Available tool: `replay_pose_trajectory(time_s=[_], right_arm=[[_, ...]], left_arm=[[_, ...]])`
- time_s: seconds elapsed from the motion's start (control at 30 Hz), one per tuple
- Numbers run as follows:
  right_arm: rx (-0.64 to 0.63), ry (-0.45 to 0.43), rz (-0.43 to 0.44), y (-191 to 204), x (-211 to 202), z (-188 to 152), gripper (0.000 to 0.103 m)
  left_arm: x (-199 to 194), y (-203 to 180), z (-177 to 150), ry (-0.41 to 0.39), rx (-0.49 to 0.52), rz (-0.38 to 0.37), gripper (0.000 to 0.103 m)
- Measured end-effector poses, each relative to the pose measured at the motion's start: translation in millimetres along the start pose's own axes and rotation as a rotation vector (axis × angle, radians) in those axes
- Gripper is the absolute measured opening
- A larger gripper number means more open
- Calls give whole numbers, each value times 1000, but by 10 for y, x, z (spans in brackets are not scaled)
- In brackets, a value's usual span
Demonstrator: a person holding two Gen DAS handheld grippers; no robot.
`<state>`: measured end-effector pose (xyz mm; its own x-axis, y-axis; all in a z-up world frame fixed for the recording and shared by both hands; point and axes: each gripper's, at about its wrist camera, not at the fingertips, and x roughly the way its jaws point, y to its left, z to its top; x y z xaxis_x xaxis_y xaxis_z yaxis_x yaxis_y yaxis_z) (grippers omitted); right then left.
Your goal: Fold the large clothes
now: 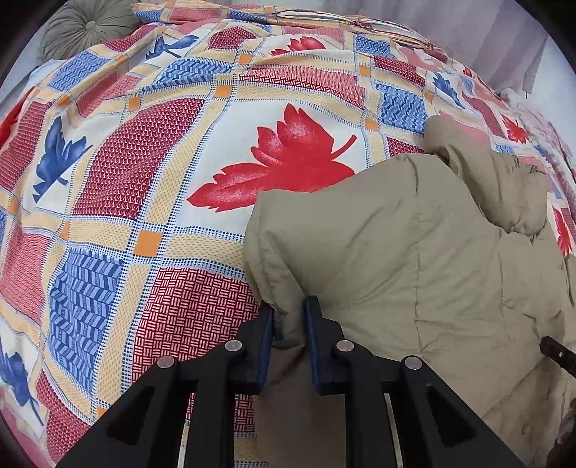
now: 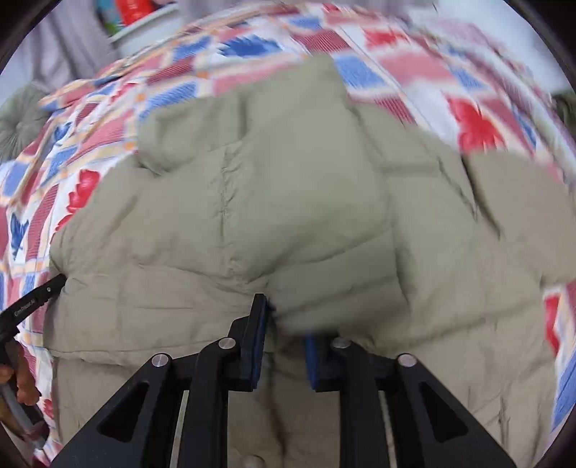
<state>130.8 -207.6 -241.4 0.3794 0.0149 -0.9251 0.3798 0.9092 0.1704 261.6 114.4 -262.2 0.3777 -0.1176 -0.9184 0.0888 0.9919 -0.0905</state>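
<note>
Both pairs of fingers are pinching the same garment. Seen from its own camera, the left gripper [image 1: 289, 316] has its blue pads [image 1: 267, 338] drawn close on a rounded bunch of fabric at the jacket's left edge. The right gripper [image 2: 288, 324], in a blurred view, has a puffy fold wedged between its jaws; the near pad [image 2: 260, 334] shows clearly against the cloth, the other is half buried in it. The thing held is a khaki padded jacket [image 2: 288, 201], lying spread across a bed covered by a patchwork bedspread [image 1: 144, 162] of red, blue and cream squares printed with large leaves. In the right view the left gripper's black tip reaches the jacket's left edge, with part of a hand [image 2: 21, 378] behind it. A round grey-green cushion [image 1: 86, 28] sits at the far corner of the bed. By its look the jacket is light and very soft — quilted into thick, airy panels that will squash under the pads and spring back, so a fold is likely to puff open unless pressed flat. Its shell looks smooth and probably slippery, so a shallow nip could slide off. Stitched seams and the hem edge appear the firmest places to take hold — thinner, flatter, and less liable to slip than the padded middles.
</note>
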Motion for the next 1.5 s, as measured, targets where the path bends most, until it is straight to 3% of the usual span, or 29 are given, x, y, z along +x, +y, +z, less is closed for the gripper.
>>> replay_pose_trajectory(time_s=[0.07,0.17,0.27,0.37,0.5,0.67,0.8,0.93,0.97,1.03,1.07,1.5], right_arm=[[88,-1,37,-188,-64,-35,23],[168,-52,-46,-418,-283,-80,24],[184,-127,-66,-555,-516,-57,24],[79,-166,-32,-427,-565,82,24],[-5,-109,56,-188,-293,291,24],[-53,4,-19,-134,214,212,19],[-88,-15,-11,-163,163,142,19],[-20,-5,38,-288,-27,196,24],[-1,-2,58,-344,-77,181,25],[46,7,108,-464,-170,126,42],[67,14,130,-522,-209,91,45],[226,116,187,-1264,-569,-506,57]], left_arm=[[-103,-15,24,-5,4,50,19],[-434,28,51,-74,4,103,19],[-712,60,45,-120,16,72,19],[-708,-33,-42,-79,43,32,19],[-360,-238,-304,-4,77,82,19],[-119,-257,-495,2,71,105,20],[-133,-259,-453,24,76,111,20],[-273,-289,-421,31,70,127,20],[-325,-320,-431,30,75,122,20],[-437,-419,-458,28,93,108,20],[-484,-471,-474,28,101,101,20],[-881,-1578,-940,91,182,-66,20]])
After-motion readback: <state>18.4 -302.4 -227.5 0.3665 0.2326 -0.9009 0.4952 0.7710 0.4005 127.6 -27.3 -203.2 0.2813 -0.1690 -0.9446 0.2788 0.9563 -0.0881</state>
